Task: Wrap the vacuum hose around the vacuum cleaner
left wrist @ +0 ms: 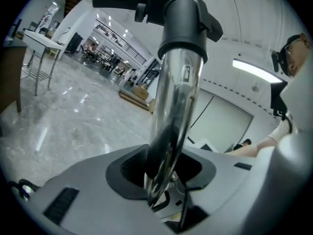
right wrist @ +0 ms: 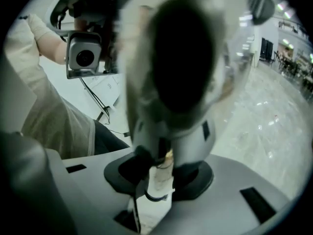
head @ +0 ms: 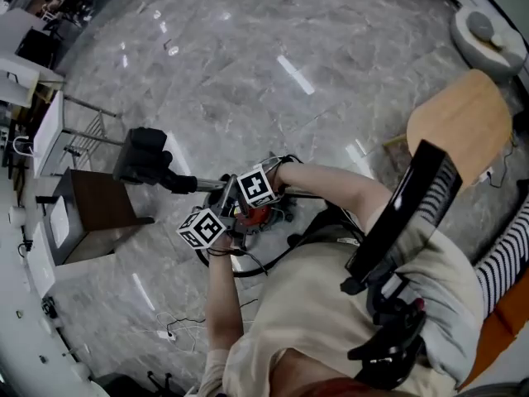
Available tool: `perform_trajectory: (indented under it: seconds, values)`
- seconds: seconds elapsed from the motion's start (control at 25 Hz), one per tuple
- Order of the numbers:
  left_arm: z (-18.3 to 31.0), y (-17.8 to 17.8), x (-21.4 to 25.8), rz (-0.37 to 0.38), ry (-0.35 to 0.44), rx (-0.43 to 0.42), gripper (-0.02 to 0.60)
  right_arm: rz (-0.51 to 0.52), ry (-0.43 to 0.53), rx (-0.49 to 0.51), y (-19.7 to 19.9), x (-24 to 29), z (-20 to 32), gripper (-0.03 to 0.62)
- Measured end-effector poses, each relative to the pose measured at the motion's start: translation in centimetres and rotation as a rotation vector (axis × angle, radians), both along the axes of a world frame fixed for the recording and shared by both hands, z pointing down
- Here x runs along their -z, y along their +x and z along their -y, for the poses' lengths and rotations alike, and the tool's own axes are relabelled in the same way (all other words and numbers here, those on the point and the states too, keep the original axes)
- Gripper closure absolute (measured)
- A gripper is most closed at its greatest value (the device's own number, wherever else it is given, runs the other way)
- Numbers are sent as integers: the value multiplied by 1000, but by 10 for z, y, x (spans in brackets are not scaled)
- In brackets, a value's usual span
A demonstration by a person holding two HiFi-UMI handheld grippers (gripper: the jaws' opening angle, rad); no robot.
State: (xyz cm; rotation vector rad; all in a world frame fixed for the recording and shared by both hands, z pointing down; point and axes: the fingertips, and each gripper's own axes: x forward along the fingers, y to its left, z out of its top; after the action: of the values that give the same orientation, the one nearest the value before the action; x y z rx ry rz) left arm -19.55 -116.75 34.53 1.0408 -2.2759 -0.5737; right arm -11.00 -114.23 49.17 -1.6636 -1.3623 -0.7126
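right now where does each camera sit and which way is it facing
Head view: on the person's head, facing steeply down at the vacuum cleaner; both forearms and torso show.
Left gripper view: on the left gripper, looking along its fingers up the metal tube they hold.
Right gripper view: on the right gripper, facing back at the person's shirt, fingers on a blurred pale part.
Shared: head and left gripper views both show the tube.
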Motion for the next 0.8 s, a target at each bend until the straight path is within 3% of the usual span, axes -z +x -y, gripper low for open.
perform_trajectory:
  seconds: [0.12,0.24,0.4,0.64,0.8]
  values:
    - [5,-25,-10,-43,-85,106,426,92,30,-14,-30,-18,30,443]
    - [1,-47,-16,-74,-151,202,426,75,45,-73,-51,-36,62,376]
    - [6,-59,-11,-112,-187,321,426,91,54,-98,-50,-54,93,368]
    - [33,-79,21,-126,-125,447,414,196,-49,-330,-82,-57,96,347]
    - [38,-94,37,-133,-66,496,405,207,-96,-365,-93,-52,87,349]
